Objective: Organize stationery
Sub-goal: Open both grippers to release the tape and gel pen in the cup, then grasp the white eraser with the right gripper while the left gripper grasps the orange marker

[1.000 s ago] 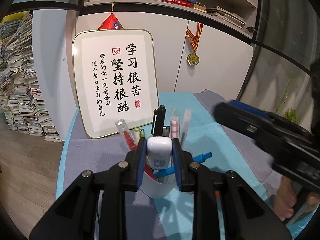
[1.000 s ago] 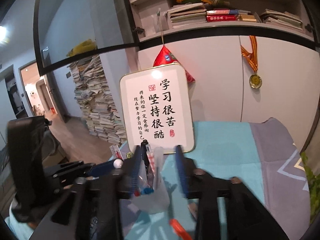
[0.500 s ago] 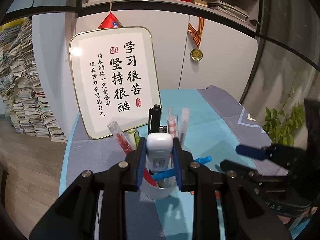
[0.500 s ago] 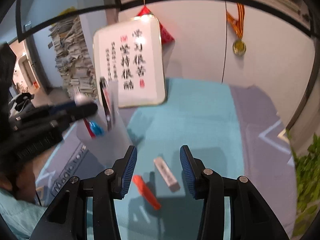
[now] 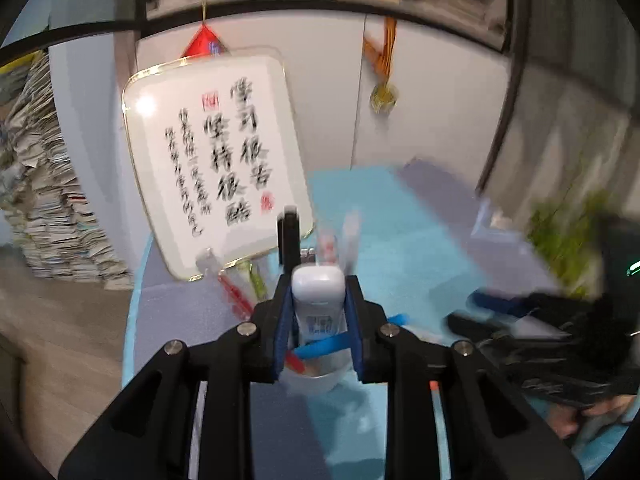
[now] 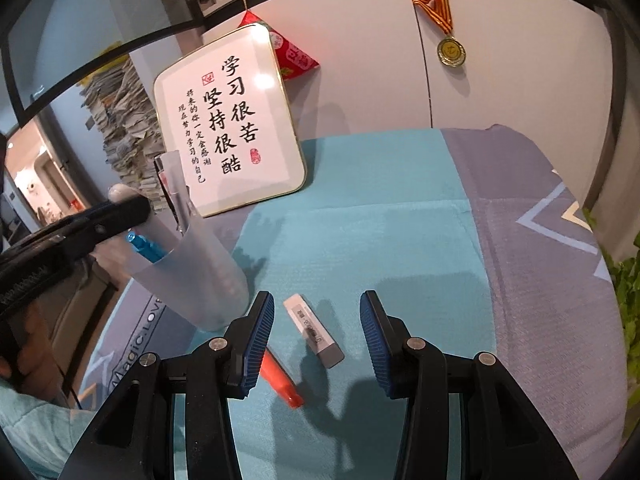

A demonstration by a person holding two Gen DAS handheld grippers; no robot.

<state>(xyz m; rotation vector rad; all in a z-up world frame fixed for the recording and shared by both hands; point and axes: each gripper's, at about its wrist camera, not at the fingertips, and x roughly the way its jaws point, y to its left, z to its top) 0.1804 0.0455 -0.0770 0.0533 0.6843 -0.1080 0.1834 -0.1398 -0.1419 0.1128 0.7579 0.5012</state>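
Left gripper [image 5: 318, 320] pinching a white eraser [image 5: 319, 300] above the translucent cup [image 6: 192, 268] of pens. Right gripper [image 6: 316, 340] spread — hovering over a grey-tipped eraser [image 6: 314, 330] and orange marker [image 6: 282, 384] on the bench [image 6: 380, 232].

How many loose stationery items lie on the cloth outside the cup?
2: an eraser between the right gripper fingers, untouched, and an orange marker by its left finger. The fingers may hide others.

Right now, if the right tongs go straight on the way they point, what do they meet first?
Most likely the grey and white eraser lying on the teal cloth: it sits between the open right tongs, just ahead. The orange pen lies left of that line, though depth is uncertain.
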